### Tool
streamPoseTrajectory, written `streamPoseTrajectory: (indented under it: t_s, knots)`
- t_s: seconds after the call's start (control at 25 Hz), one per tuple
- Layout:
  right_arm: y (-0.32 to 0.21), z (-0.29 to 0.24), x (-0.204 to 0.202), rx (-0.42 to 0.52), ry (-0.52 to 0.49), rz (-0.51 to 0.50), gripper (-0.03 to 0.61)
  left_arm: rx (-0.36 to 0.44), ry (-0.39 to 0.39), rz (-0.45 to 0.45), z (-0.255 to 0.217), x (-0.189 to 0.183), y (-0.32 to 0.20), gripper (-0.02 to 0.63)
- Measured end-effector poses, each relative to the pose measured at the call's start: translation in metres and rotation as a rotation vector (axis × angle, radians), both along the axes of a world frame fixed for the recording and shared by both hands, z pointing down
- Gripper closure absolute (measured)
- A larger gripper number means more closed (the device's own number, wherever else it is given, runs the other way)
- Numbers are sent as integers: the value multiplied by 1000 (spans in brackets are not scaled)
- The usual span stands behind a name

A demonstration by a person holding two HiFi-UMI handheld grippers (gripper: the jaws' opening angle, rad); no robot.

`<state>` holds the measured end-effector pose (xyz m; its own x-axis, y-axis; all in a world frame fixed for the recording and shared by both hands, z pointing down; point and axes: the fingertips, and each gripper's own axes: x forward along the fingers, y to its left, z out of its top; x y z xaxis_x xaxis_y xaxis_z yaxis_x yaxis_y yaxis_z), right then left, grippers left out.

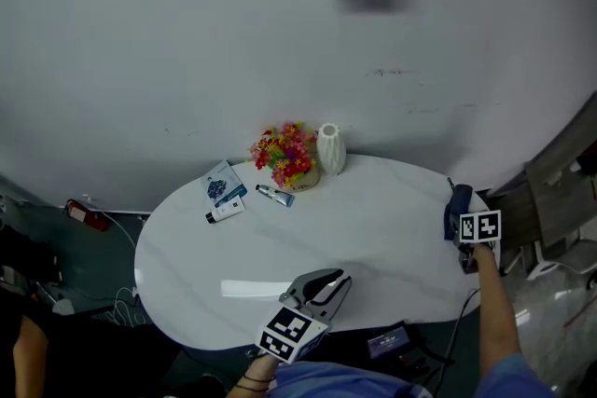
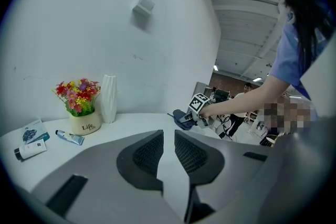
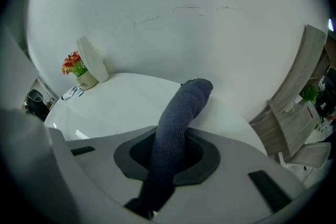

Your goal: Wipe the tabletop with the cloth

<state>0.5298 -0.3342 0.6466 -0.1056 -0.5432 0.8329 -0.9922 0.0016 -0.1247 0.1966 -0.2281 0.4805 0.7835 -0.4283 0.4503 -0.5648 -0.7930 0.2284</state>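
A dark blue cloth [image 1: 457, 200] hangs over the right end of the white oval tabletop [image 1: 392, 219]. My right gripper [image 1: 457, 221] is shut on the cloth [image 3: 181, 113], which rises between its jaws and droops forward onto the table edge. The left gripper [image 1: 326, 280] hovers over the table's near edge, with only a thin slit between its jaws and nothing in them. The left gripper view looks past its own jaws [image 2: 168, 139] across the table to the right gripper [image 2: 190, 118] and the cloth [image 2: 180, 115].
At the back of the table stand a pot of colourful flowers [image 1: 287, 158] and a white vase [image 1: 330, 149]. A small tube [image 1: 275, 195] and a booklet [image 1: 222, 186] lie to their left. A wooden chair [image 1: 560, 191] stands off the right end.
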Motion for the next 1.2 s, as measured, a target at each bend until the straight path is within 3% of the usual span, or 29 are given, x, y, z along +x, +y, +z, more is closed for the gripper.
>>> streamPoseTrajectory:
  t_s: [0.28, 0.56, 0.84, 1.2]
  knots:
    - [0, -13, -18, 31, -30, 0, 511, -3, -8, -47, 2, -17, -5, 552]
    - [0, -40, -99, 78, -91, -93, 511, 3, -1, -97, 1, -50, -11, 552]
    - [-3, -61, -230, 101, -153, -255, 511, 19, 7, -160, -4, -118, -17, 552]
    - [2, -74, -448, 100, -204, -482, 511, -11, -33, -294, 11, -275, -3, 552]
